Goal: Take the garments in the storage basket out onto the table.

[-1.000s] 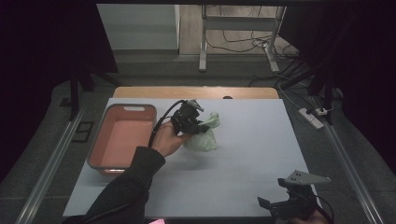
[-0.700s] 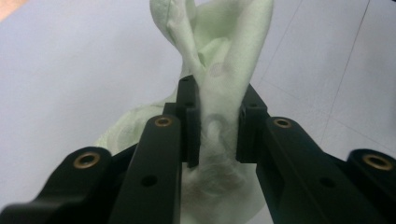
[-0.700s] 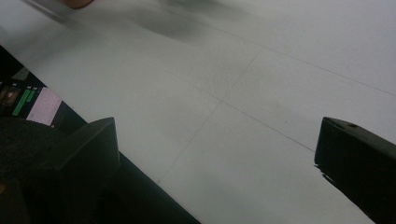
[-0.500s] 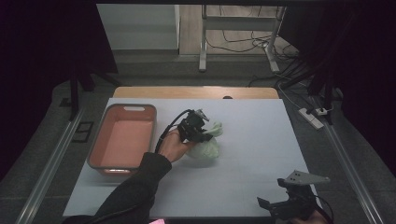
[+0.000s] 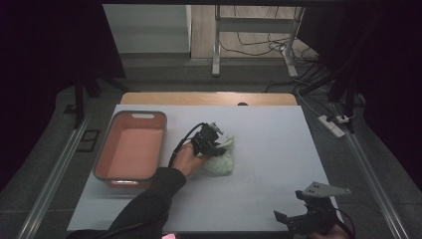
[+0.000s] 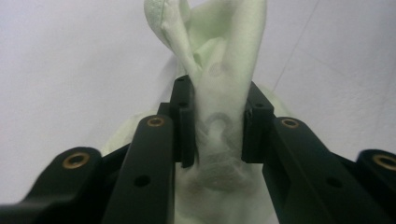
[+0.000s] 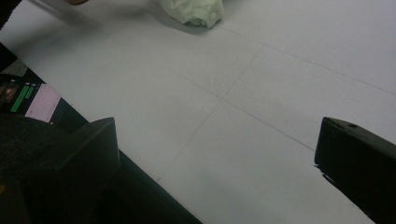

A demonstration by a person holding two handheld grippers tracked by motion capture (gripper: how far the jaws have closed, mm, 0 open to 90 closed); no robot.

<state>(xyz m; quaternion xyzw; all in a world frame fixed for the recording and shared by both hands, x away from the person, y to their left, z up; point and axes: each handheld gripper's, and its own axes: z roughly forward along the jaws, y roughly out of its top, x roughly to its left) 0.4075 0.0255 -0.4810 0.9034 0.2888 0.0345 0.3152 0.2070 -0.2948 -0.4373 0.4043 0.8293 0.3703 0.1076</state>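
Setting the pale green cloth [image 5: 219, 158] down mid-surface, just right of the pink tray [image 5: 130, 149], the left tongs [image 6: 212, 123] have just been loosening, fabric bunched between them. Next: release fully and lift clear. Right tongs [image 5: 298, 219] idle, released, near corner.

Dim room, grey floor [image 5: 59, 104], cables [image 5: 259, 42], power strip [image 5: 334, 124] beside white-topped table [image 5: 278, 149].

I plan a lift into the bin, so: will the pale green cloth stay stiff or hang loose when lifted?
Probably floppy: the pale green cloth bunches in soft folds between the left gripper pads. Likely light, and it lies crumpled on the table, so unlikely to roll.
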